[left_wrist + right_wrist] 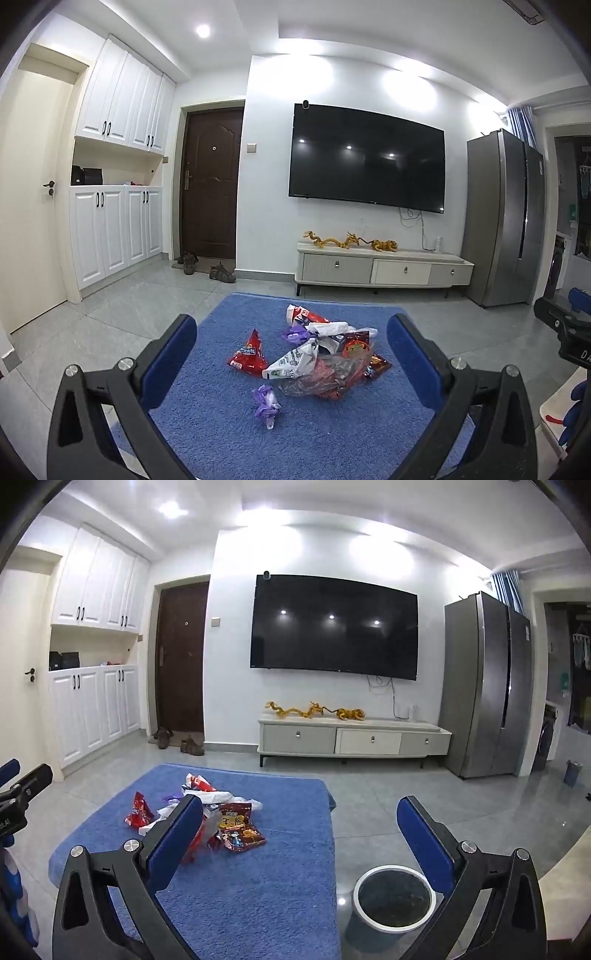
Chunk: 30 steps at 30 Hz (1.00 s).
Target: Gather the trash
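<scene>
A heap of snack wrappers (325, 354) lies on a blue towel-covered table (221, 435): a red triangular packet (248, 355), a crumpled purple wrapper (266, 404), a clear plastic bag (325, 380) and white and red packets. My left gripper (291, 356) is open and empty, held above the table with the heap between its fingers in view. In the right wrist view the heap (207, 812) lies left of centre. My right gripper (301, 832) is open and empty. A round bin (393, 899) with a white rim stands on the floor right of the table (258, 904).
A TV (367, 158) hangs on the far wall above a low cabinet (384, 267). A grey fridge (502, 218) stands at right. White cupboards (114, 229) and a brown door (210, 181) are at left, with shoes (221, 273) on the tiled floor.
</scene>
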Available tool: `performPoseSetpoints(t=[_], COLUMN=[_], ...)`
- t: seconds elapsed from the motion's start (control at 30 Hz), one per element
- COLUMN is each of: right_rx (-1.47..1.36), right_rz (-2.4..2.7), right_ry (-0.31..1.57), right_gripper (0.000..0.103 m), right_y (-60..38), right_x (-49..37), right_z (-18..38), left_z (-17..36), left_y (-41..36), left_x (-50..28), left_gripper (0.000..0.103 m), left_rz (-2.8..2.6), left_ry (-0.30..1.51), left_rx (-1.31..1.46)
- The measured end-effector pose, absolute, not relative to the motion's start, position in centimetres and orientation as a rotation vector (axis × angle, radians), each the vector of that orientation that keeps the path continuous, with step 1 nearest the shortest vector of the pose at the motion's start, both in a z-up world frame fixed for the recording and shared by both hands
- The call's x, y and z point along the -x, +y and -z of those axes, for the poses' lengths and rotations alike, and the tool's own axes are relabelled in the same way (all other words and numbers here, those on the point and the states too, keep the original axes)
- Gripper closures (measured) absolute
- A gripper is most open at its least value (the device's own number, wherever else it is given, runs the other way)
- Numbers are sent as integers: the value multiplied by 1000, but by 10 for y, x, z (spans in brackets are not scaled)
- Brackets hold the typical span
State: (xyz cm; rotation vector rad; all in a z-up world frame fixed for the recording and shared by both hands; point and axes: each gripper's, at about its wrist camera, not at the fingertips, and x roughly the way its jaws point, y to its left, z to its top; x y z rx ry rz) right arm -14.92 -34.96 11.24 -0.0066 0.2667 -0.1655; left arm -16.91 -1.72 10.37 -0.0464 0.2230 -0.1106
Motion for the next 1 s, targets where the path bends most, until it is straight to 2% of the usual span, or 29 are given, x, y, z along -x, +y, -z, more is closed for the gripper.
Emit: performPoseSetpoints(t=[0.37, 1.0], right_rx=[15, -4], right_rz=[182, 202], right_ry=[262, 234], right_gripper=[0, 0], right_y=[-353, -359], right_x=[156, 155], right_z=[-127, -121], left_z=[-109, -110], left_y=[-19, -19], left_x=[173, 177], left_gripper=[0, 0], left_rz=[111, 98], left_ry=[207, 193], left_rx=[40, 34])
